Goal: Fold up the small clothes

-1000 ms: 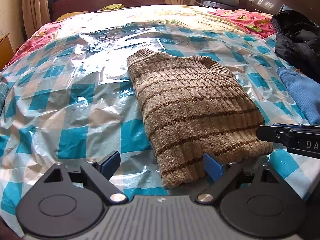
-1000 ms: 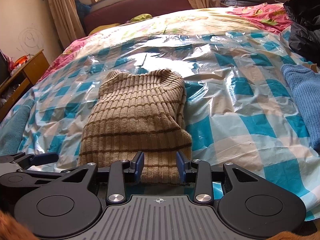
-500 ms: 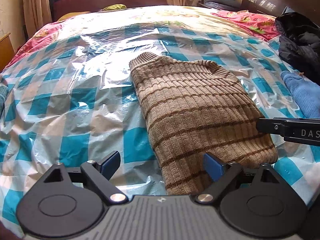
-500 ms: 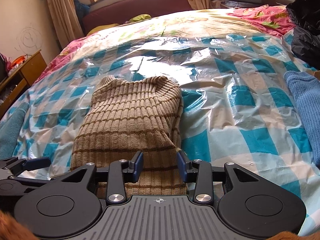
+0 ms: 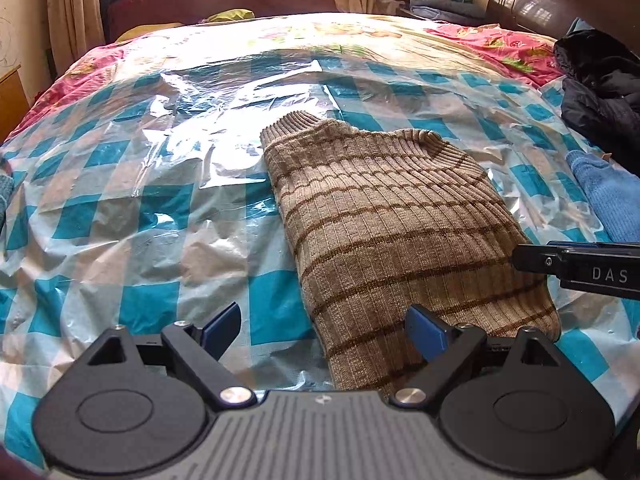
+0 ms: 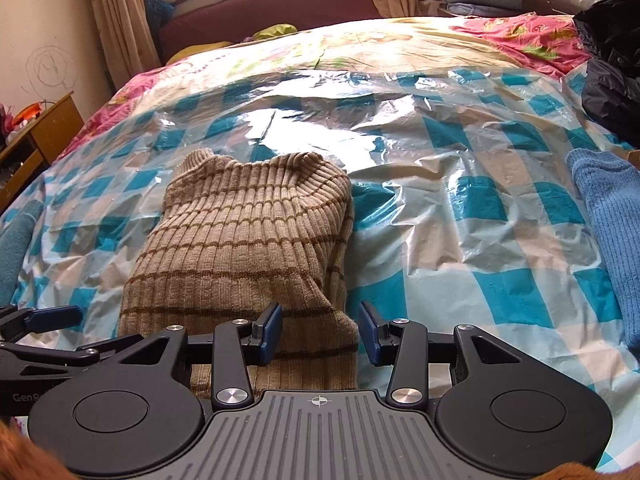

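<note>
A tan ribbed sweater with brown stripes [image 5: 392,232] lies folded into a long rectangle on the blue-checked plastic sheet [image 5: 120,216]; it also shows in the right wrist view [image 6: 244,248]. My left gripper [image 5: 324,330] is open and empty over the sweater's near left corner. My right gripper [image 6: 320,330] is open, its jaws astride the sweater's near right corner, gripping nothing. The right gripper's fingers [image 5: 576,264] reach in from the right in the left wrist view. The left gripper's fingers [image 6: 52,318] show at the left in the right wrist view.
A blue knit garment [image 6: 612,240] lies at the right edge of the sheet, with a dark jacket [image 5: 600,92] behind it. A teal cloth [image 6: 16,248] sits at the left edge. A wooden cabinet [image 6: 36,132] stands left of the bed.
Both grippers have drawn back toward the near edge and the sweater sits a little farther away. Both stay open.
</note>
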Available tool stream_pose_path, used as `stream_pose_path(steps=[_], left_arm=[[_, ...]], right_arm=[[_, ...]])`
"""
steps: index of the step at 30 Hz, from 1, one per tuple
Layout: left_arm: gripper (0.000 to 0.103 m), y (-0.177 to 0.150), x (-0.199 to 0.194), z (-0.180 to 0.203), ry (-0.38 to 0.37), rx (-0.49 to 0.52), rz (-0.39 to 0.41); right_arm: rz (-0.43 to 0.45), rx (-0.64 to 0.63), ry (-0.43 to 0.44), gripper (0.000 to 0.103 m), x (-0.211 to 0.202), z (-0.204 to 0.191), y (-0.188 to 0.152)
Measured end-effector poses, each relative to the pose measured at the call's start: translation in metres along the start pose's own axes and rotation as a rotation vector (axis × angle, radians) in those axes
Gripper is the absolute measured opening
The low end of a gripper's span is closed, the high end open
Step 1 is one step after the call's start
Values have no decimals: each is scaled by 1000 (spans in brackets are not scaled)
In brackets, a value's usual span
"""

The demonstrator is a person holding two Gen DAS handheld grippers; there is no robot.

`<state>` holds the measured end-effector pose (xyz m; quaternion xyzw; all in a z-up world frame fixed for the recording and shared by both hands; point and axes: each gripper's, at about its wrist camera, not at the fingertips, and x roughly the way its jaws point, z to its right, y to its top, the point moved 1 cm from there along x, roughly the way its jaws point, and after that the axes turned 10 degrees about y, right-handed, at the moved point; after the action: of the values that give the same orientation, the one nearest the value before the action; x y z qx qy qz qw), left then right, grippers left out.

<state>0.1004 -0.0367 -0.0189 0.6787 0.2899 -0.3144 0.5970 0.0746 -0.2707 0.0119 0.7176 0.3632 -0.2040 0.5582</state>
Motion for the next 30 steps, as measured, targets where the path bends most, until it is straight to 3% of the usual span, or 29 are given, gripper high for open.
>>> stream_pose_path(steps=[6, 12, 15, 18, 21, 27, 30], left_arm=[[94, 21, 15, -5, -6, -47, 6], [94, 29, 33, -3, -18, -25, -7], [94, 28, 35, -7, -33, -7, -5], [94, 28, 34, -13, -3, 30, 11], [94, 29, 33, -22, 43, 45, 28], [94, 20, 26, -25, -13, 63, 40], [94, 17, 23, -19, -31, 71, 61]], right_arm=[[4, 123, 69, 55, 28, 30, 19], [-46, 244, 134, 56, 57, 42, 16], [-76, 308, 198, 50, 61, 38, 10], [-90, 299, 218, 50, 66, 18, 4], [-121, 348, 299, 48, 74, 1, 0], [-67, 342, 167, 48, 41, 18, 7], [-1, 264, 106, 50, 21, 9, 22]])
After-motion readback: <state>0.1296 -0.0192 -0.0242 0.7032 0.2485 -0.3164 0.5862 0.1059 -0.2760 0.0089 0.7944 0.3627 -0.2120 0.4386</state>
